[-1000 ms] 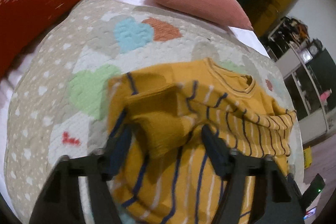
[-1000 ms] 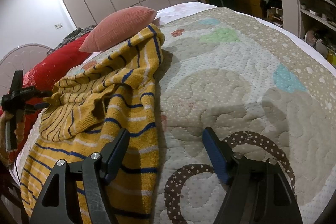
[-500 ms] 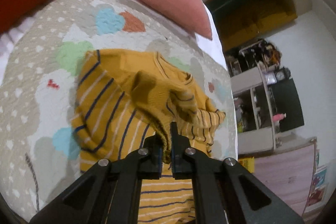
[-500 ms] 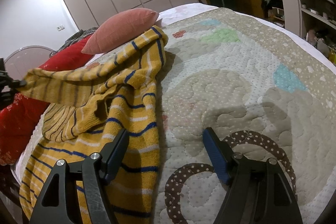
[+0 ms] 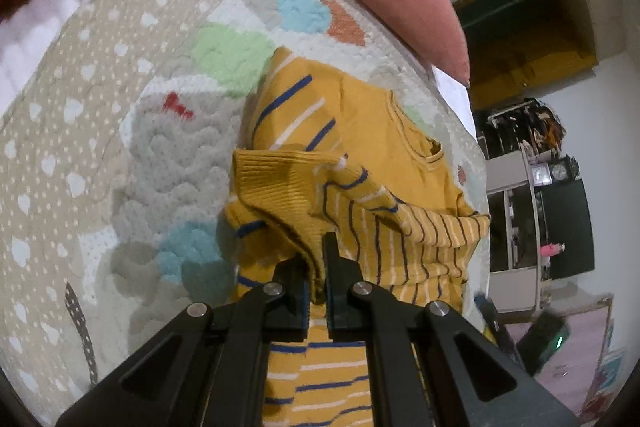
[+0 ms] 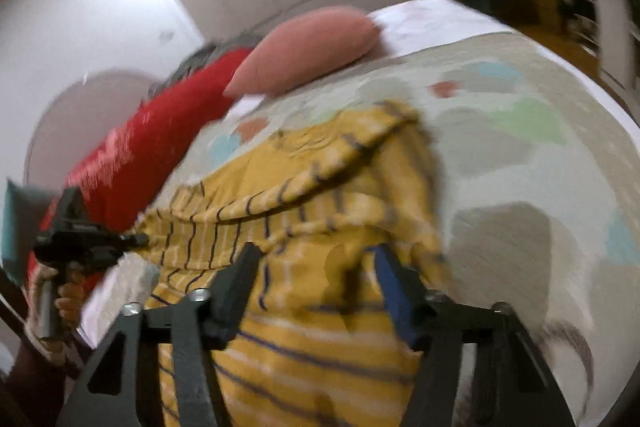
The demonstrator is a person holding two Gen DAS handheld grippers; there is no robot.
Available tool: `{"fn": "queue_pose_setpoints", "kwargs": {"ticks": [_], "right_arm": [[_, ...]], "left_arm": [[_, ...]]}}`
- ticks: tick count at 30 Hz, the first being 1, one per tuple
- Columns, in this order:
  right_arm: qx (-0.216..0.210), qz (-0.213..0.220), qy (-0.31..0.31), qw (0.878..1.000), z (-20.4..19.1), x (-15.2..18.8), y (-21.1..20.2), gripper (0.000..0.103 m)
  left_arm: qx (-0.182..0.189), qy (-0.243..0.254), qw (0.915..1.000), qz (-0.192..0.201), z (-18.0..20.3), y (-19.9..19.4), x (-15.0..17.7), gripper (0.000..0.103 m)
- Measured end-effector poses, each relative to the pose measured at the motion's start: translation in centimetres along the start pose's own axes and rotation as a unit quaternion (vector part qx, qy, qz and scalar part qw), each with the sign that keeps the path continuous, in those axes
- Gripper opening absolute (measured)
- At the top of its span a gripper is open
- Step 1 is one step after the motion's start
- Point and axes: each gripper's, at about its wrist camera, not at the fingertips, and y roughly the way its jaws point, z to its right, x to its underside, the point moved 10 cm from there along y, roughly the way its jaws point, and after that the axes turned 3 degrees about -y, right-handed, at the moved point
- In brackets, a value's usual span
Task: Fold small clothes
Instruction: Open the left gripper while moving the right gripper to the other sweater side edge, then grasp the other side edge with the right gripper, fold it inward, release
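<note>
Left hand-held gripper (image 5: 316,259) on sweater (image 5: 372,163) sleeve

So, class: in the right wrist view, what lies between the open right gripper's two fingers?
The yellow striped sweater. It fills the gap between the right gripper's spread fingers, seen in the right wrist view; no quilt shows there.

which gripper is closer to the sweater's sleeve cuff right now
Left. The left gripper has its jaws shut on the sweater sleeve right by the ribbed cuff. The right gripper is open over the sweater's striped body, touching nothing, away from that cuff.
</note>
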Motion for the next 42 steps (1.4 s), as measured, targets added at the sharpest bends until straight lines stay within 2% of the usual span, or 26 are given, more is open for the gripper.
{"fn": "queue_pose_setpoints", "kwargs": {"ticks": [2, 4, 5, 7, 11, 14, 16, 17, 18, 19, 20, 21, 24, 27, 29, 32, 36, 37, 38, 39, 40, 41, 42], "right_arm": [[0.008, -0.033, -0.048, 0.998, -1.8, -1.0, 3.7, 0.047], [-0.007, -0.071, -0.072, 0.995, -3.3, -1.2, 6.8, 0.043], [-0.013, -0.102, -0.087, 0.991, -4.2, -1.2, 9.0, 0.04], [-0.003, -0.128, -0.116, 0.985, -5.1, -1.4, 11.9, 0.038], [0.034, -0.116, -0.146, 0.982, -5.9, -4.6, 16.3, 0.038], [0.065, -0.119, -0.124, 0.983, -4.4, -7.0, 19.3, 0.038], [0.088, -0.134, -0.106, 0.981, -3.1, -7.6, 21.2, 0.041], [0.099, -0.14, -0.099, 0.98, -2.4, -7.8, 21.7, 0.041], [0.098, -0.137, -0.086, 0.982, -2.0, -8.2, 21.7, 0.041], [0.094, -0.128, -0.075, 0.984, -1.9, -8.8, 21.0, 0.042], [0.091, -0.113, -0.067, 0.987, -1.9, -9.5, 20.0, 0.042], [0.079, -0.091, -0.057, 0.991, -2.1, -10.2, 18.3, 0.047], [0.044, -0.05, -0.038, 0.997, -2.2, -11.0, 12.5, 0.06], [0.068, -0.034, -0.054, 0.996, -1.1, -9.6, 7.8, 0.068], [0.103, -0.036, -0.059, 0.992, 0.7, -7.8, 5.8, 0.072], [0.155, -0.051, -0.036, 0.986, 4.2, -5.3, 5.2, 0.075], [0.121, -0.094, 0.039, 0.987, 6.4, -2.1, 7.5, 0.075], [0.104, -0.101, 0.052, 0.988, 6.4, -1.7, 8.2, 0.068], [0.092, -0.094, 0.059, 0.99, 6.3, -1.8, 8.4, 0.056], [0.078, -0.09, 0.063, 0.991, 6.0, -2.0, 8.7, 0.027], [0.055, -0.088, 0.072, 0.992, 5.8, -2.2, 8.6, 0.023], [0.053, -0.086, 0.077, 0.992, 5.8, -2.3, 8.3, 0.022], [0.074, -0.083, 0.065, 0.992, 6.1, -2.5, 7.8, 0.019]], "left_arm": [[-0.003, 0.021, 0.9998, 0.005, 0.3, -0.1, -0.2, 0.005], [-0.005, 0.037, 0.9993, 0.008, 0.5, -0.2, -0.3, 0.005], [-0.009, 0.046, 0.9989, 0.009, 0.6, -0.1, -0.5, 0.005], [-0.01, 0.053, 0.9985, 0.011, 0.6, 0.0, -0.9, 0.005], [-0.014, 0.053, 0.9985, 0.008, 0.4, 0.6, -1.8, 0.005], [-0.036, 0.065, 0.9972, 0.009, -0.1, 1.6, -2.7, 0.005], [-0.052, 0.066, 0.9964, 0.016, -0.8, 2.1, -3.3, 0.013], [-0.053, 0.063, 0.9964, 0.021, -1.1, 2.0, -3.6, 0.023], [-0.051, 0.059, 0.9966, 0.027, -1.3, 1.9, -3.8, 0.036], [-0.044, 0.055, 0.9969, 0.034, -1.5, 1.4, -3.9, 0.042], [-0.035, 0.053, 0.9971, 0.04, -1.5, 0.9, -4.0, 0.054], [-0.026, 0.052, 0.9973, 0.046, -1.5, 0.5, -4.0, 0.061], [-0.019, 0.051, 0.9964, 0.065, -1.8, -1.5, -3.6, 0.069], [-0.026, 0.059, 0.9945, 0.083, -1.8, -3.4, -2.2, 0.073], [-0.036, 0.067, 0.9928, 0.092, -1.7, -4.5, -0.5, 0.073], [-0.042, 0.073, 0.9918, 0.096, -1.3, -5.4, 2.6, 0.073], [-0.019, 0.06, 0.9948, 0.08, -0.6, -5.5, 7.1, 0.073], [-0.018, 0.058, 0.9951, 0.078, -0.6, -5.5, 7.7, 0.073], [-0.018, 0.057, 0.9952, 0.078, -0.4, -5.7, 8.8, 0.073], [-0.019, 0.058, 0.995, 0.08, -0.3, -5.9, 9.6, 0.073], [-0.023, 0.06, 0.9945, 0.082, -0.3, -6.2, 10.3, 0.073], [-0.028, 0.063, 0.9939, 0.086, -0.3, -6.5, 10.9, 0.073], [-0.033, 0.066, 0.9933, 0.089, -0.3, -6.7, 11.3, 0.073]]}}
